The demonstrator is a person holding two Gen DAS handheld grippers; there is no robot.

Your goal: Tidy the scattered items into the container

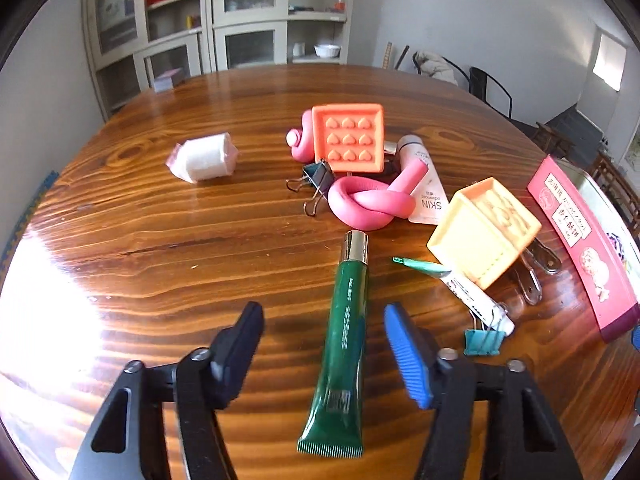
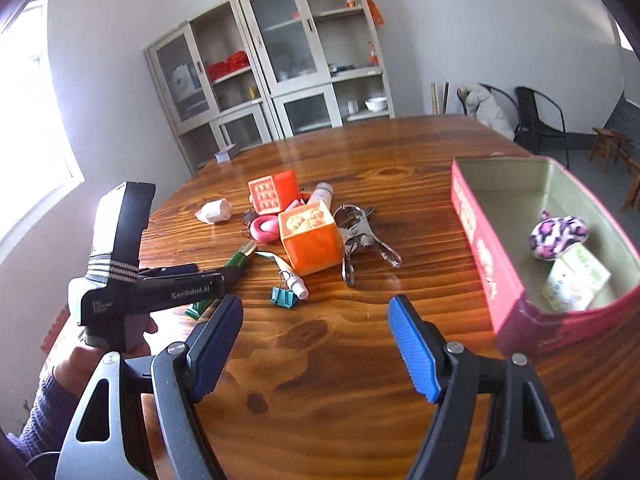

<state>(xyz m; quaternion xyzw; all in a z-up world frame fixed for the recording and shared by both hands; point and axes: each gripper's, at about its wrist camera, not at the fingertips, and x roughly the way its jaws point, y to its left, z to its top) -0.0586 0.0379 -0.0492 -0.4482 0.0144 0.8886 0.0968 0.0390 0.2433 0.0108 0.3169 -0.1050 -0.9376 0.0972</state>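
On the near left of the wooden table, my left gripper straddles the green tube, pads spread, not touching. My right gripper hangs open over bare wood. Far right, the red tin holds a spotted plush and a packet. Cabinets line the far wall.

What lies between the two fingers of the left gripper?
In the left wrist view, the green tube lies on the table between the open left gripper fingers, untouched.
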